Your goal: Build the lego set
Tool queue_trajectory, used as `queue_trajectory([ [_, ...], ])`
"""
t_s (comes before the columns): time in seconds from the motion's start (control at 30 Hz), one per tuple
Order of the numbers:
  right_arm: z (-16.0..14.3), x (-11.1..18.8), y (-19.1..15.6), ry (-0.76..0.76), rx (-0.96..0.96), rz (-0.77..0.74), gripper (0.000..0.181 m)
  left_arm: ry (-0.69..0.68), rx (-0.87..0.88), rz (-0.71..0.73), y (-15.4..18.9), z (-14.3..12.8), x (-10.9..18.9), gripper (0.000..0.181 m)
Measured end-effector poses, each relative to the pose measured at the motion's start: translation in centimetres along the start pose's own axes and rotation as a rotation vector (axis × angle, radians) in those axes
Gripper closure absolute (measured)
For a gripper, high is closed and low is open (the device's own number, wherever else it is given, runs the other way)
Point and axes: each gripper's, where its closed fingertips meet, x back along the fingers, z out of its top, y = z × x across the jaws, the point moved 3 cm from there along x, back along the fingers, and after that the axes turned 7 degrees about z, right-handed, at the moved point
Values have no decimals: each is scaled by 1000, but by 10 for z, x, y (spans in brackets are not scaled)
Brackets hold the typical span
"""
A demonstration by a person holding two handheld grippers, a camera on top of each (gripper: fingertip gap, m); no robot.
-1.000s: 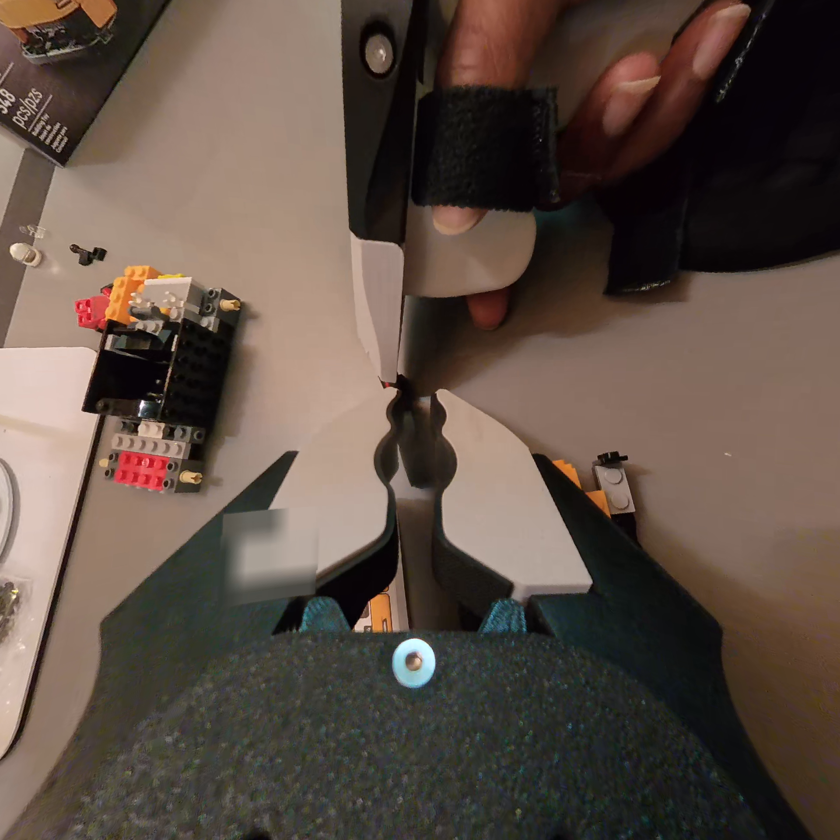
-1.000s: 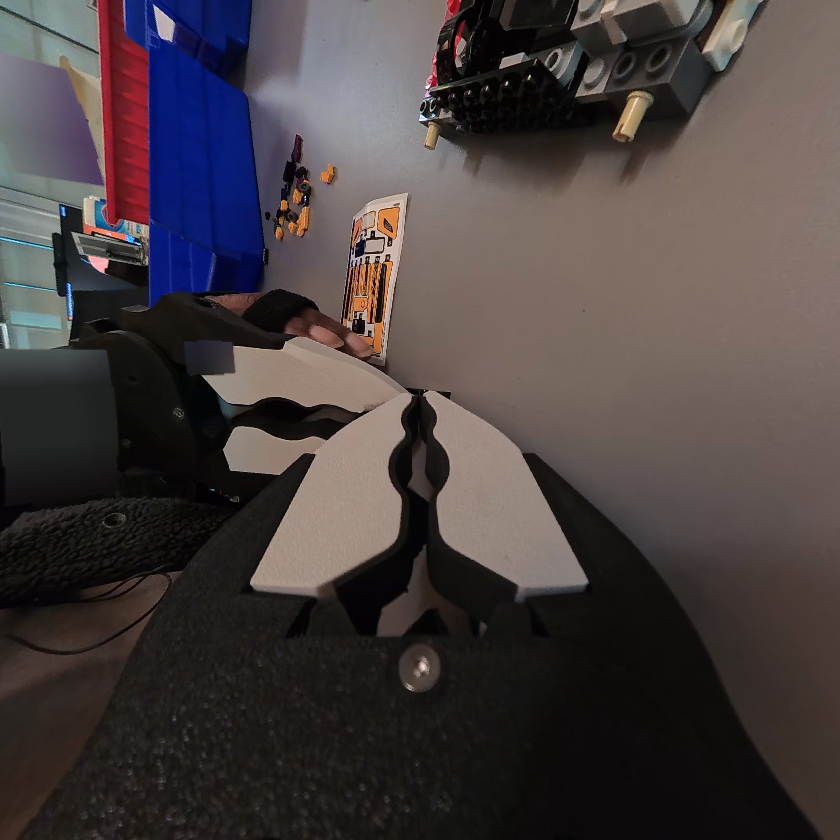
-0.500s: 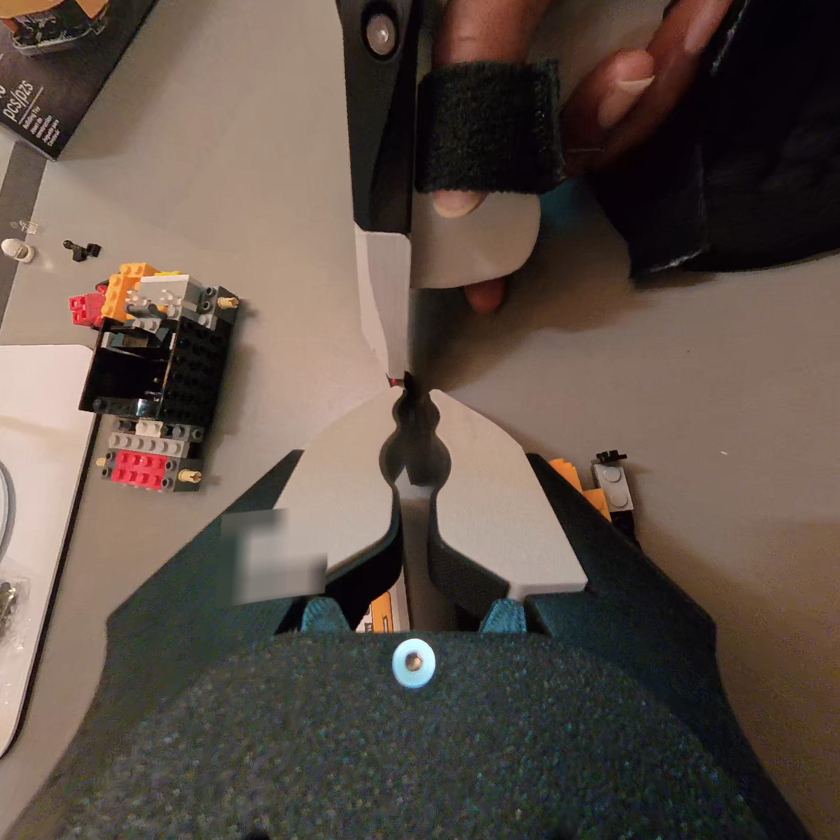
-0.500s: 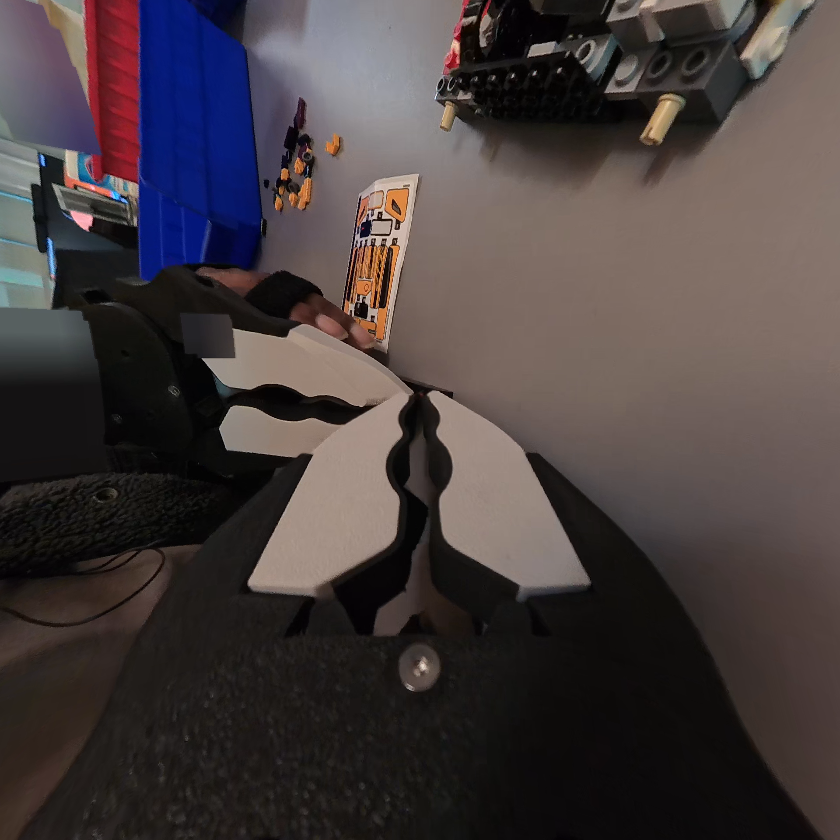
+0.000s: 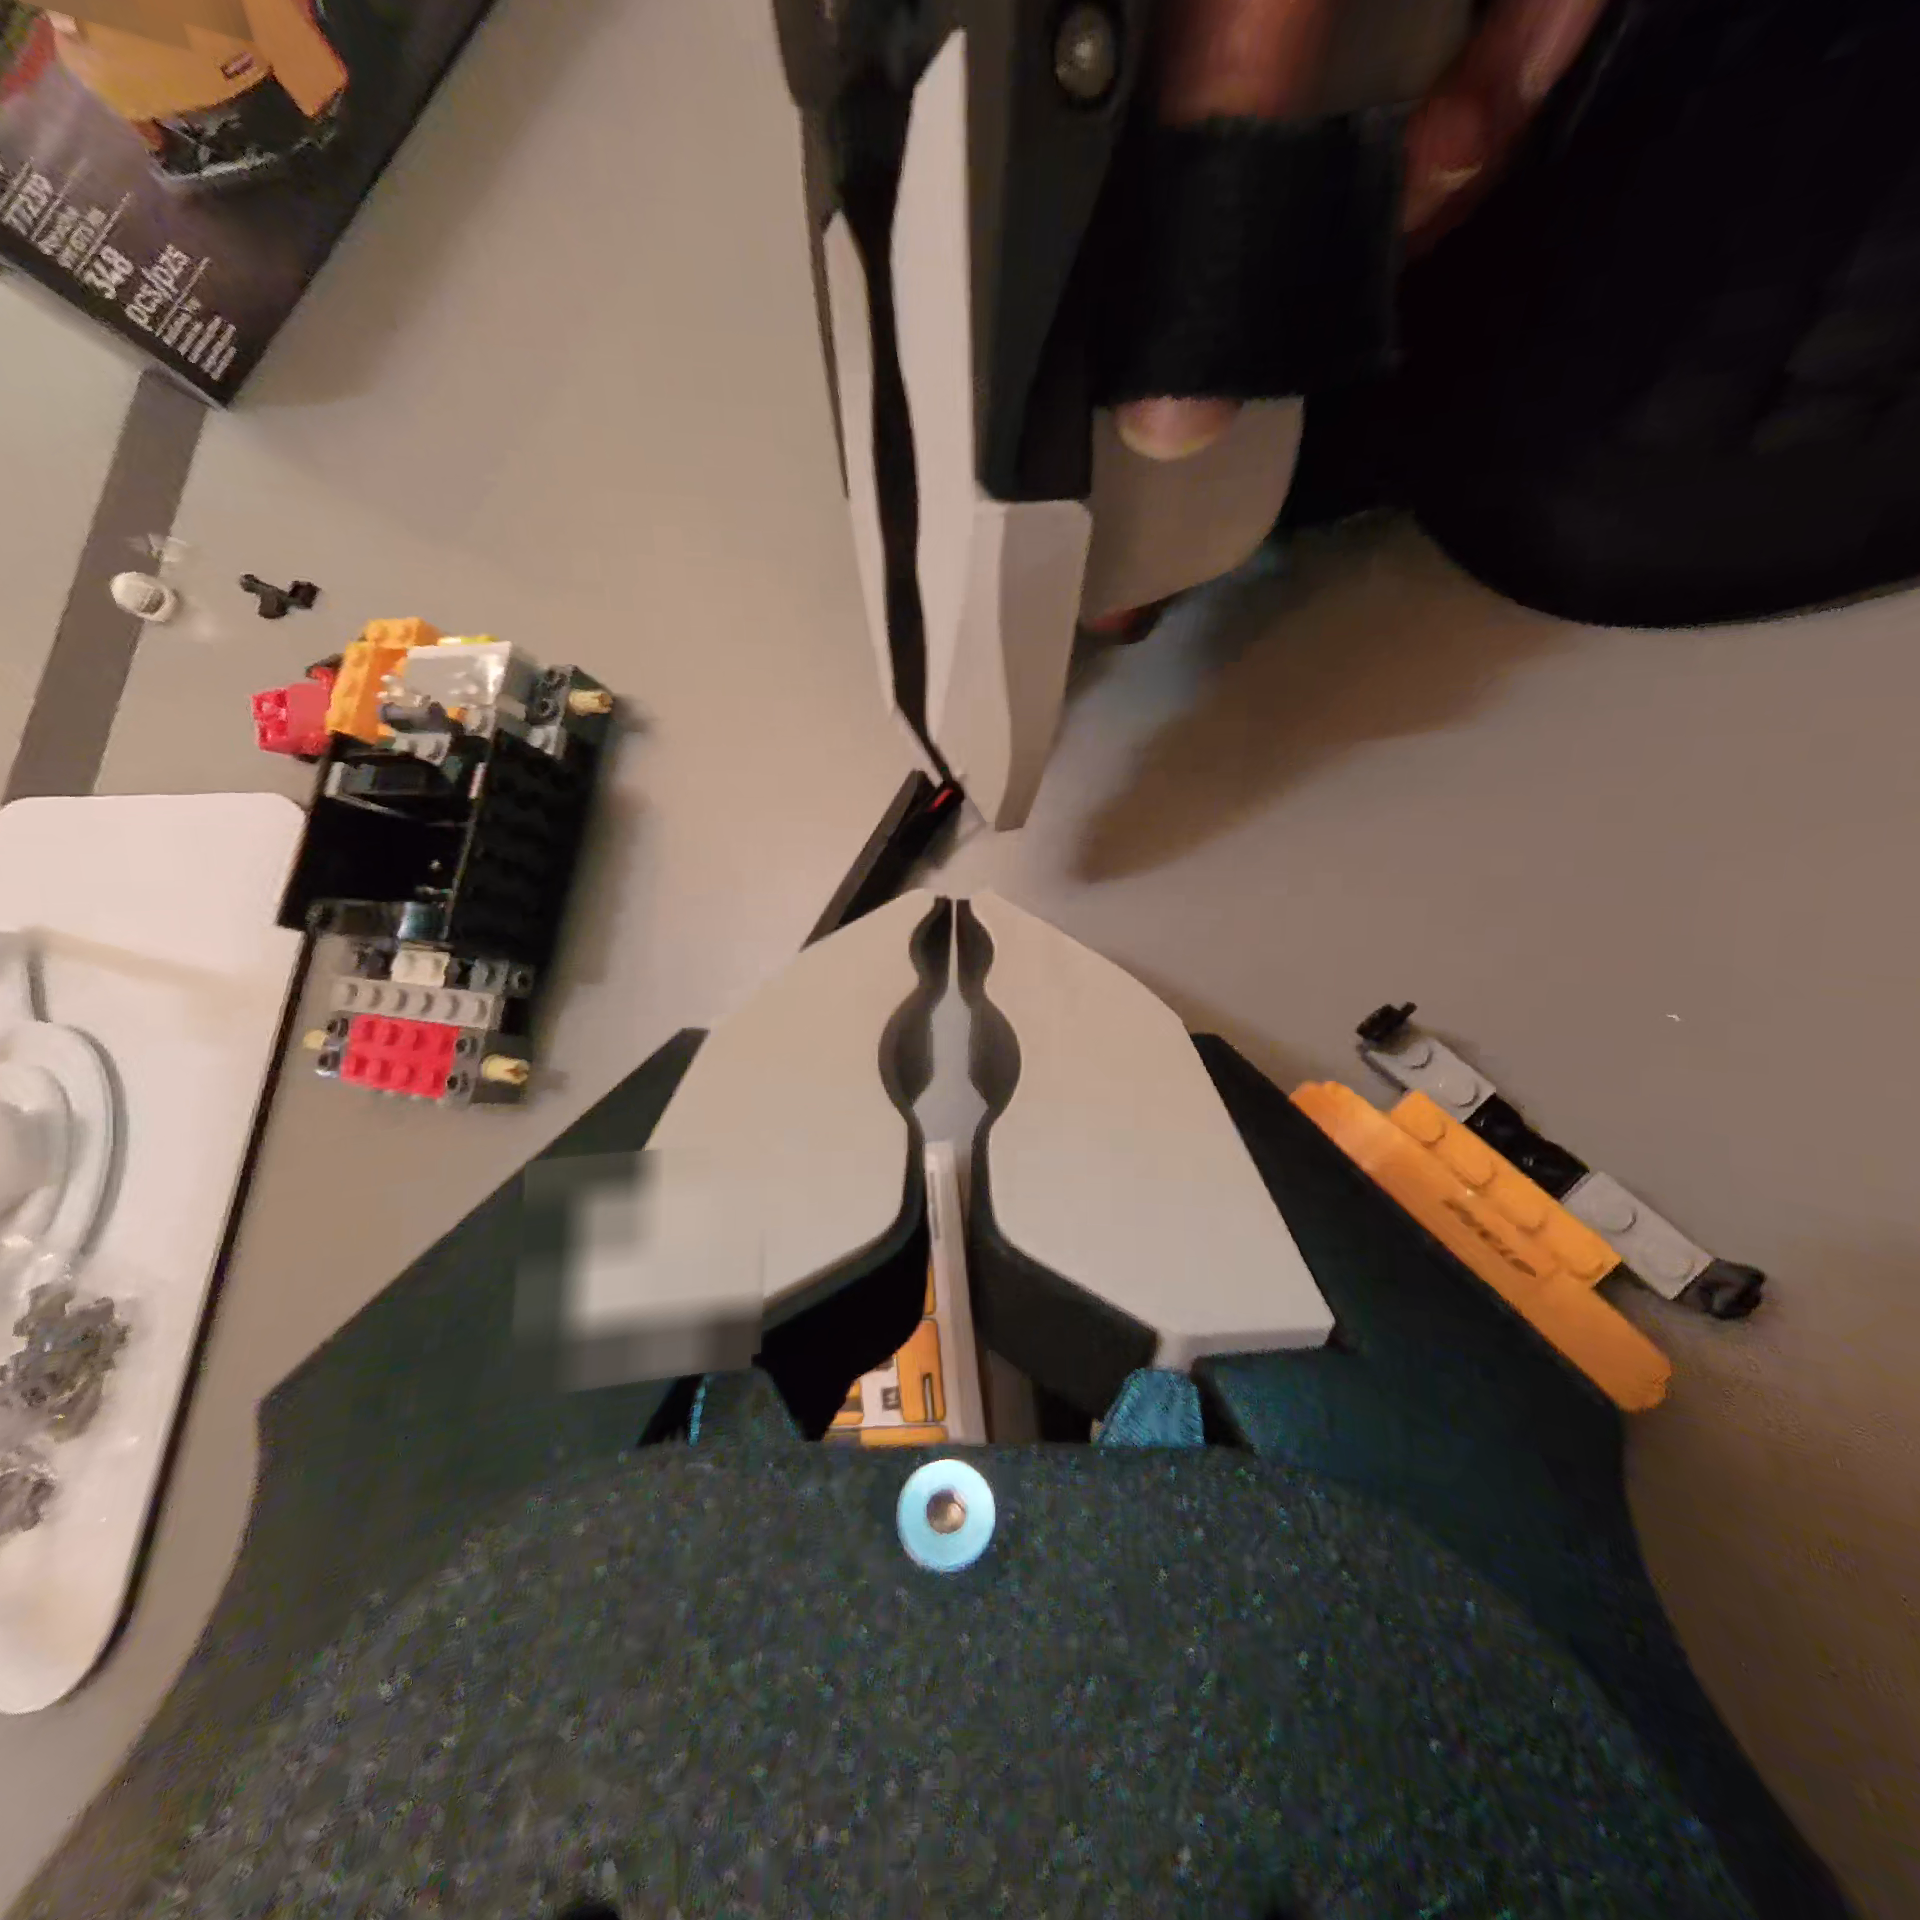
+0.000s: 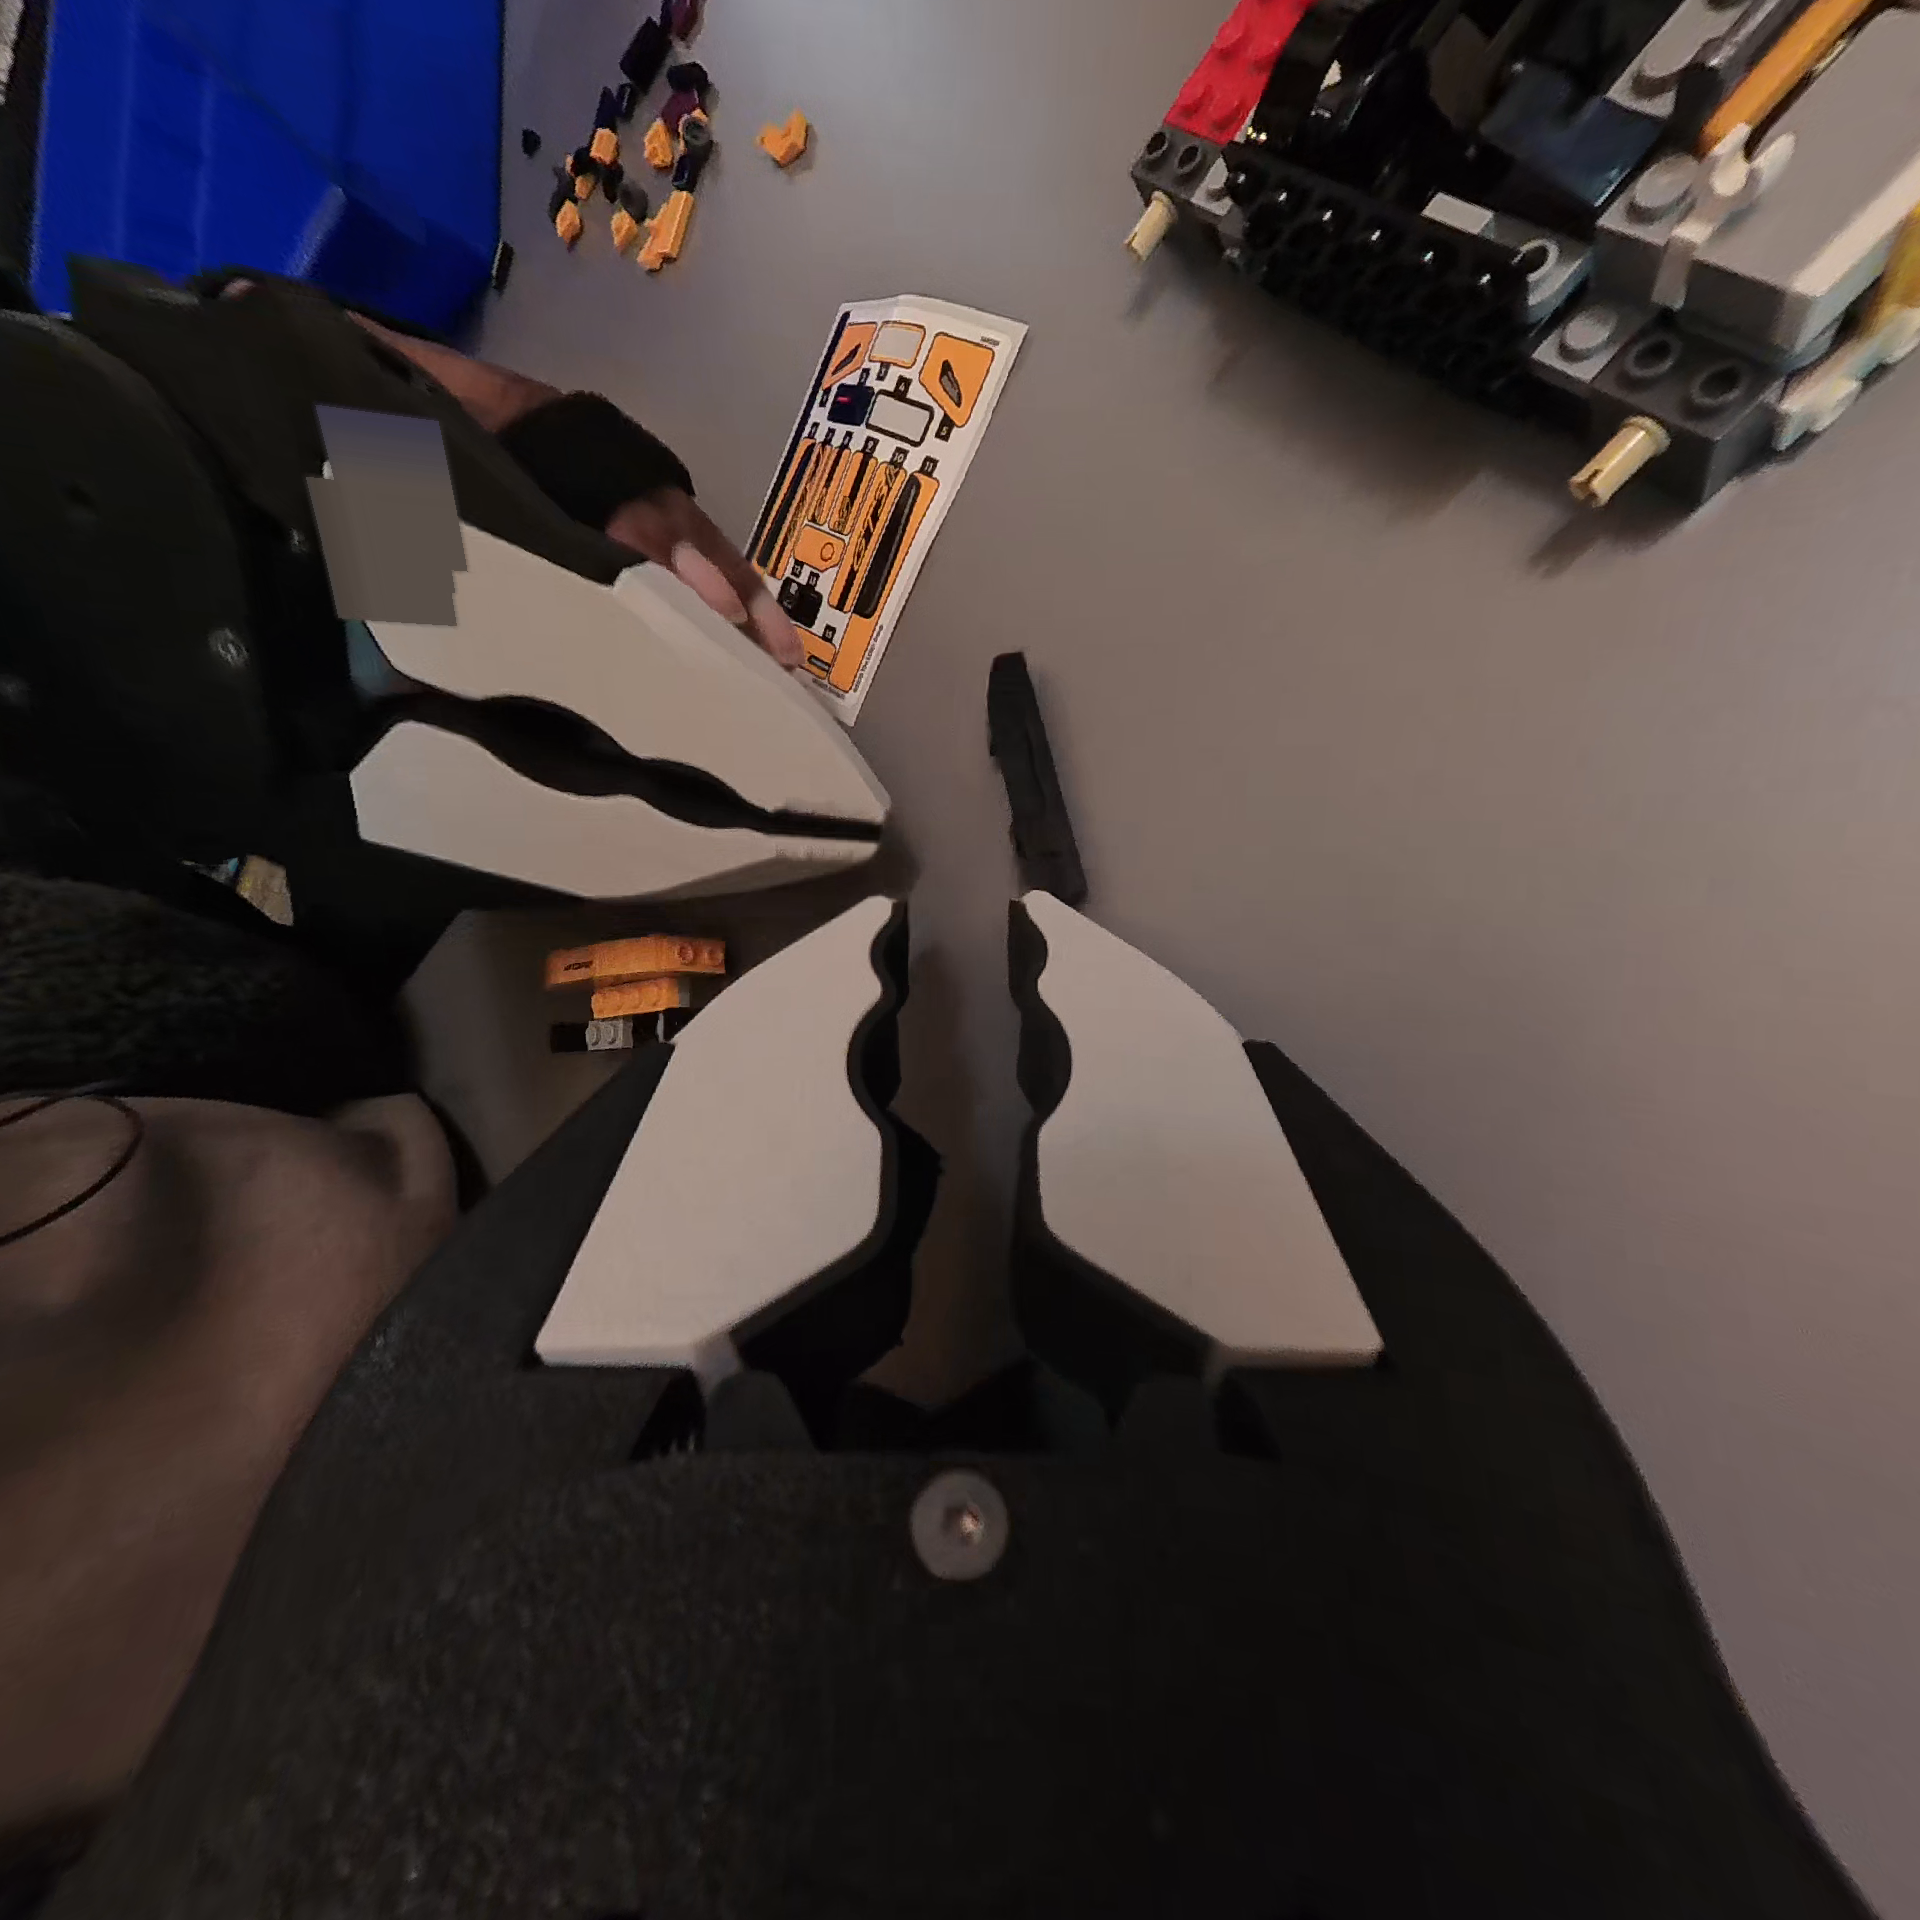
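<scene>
A thin black lego piece point(image 6: 1029, 779) lies flat on the grey table just beyond my right gripper point(image 6: 958, 909), which is open and empty. In the left wrist view the same piece point(image 5: 888, 857) lies between the two grippers, with a red spot at its far end. My left gripper point(image 5: 954, 914) is shut, with nothing visible between its tips. It hovers close to the right gripper point(image 5: 966, 795), tip to tip. The partly built black, grey and red car point(image 5: 436, 842) stands to the left and also shows in the right wrist view point(image 6: 1455, 239).
An orange and grey sub-assembly point(image 5: 1475, 1195) lies right of my left gripper. A sticker sheet point(image 6: 883, 488) lies beyond the black piece. Loose orange and black bits point(image 6: 634, 177) sit by a blue bin point(image 6: 260, 135). The set's box point(image 5: 156, 156) and a white tray point(image 5: 125, 935) are at the left. Left and right tips are no more than a few centimetres apart.
My right gripper has opened and let go of the black piece, which now lies on the table. My left gripper has closed. Both grippers have drawn back from each other.
</scene>
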Motion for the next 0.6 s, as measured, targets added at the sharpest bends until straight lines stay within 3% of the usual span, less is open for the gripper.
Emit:
queue_trajectory([
  [0.2, 0, 0, 0, 6, -2, 10, 164, 21, -7, 12, -16, -6, -4, 160],
  [0.37, 0, -2, -1, -21, 21, 16, 164, -1, -78, -106, -15, -5, -19, 147],
  [0.6, -1, -2, -2, -57, 37, 28, 164, -21, -147, -248, -12, -1, -25, 165],
])
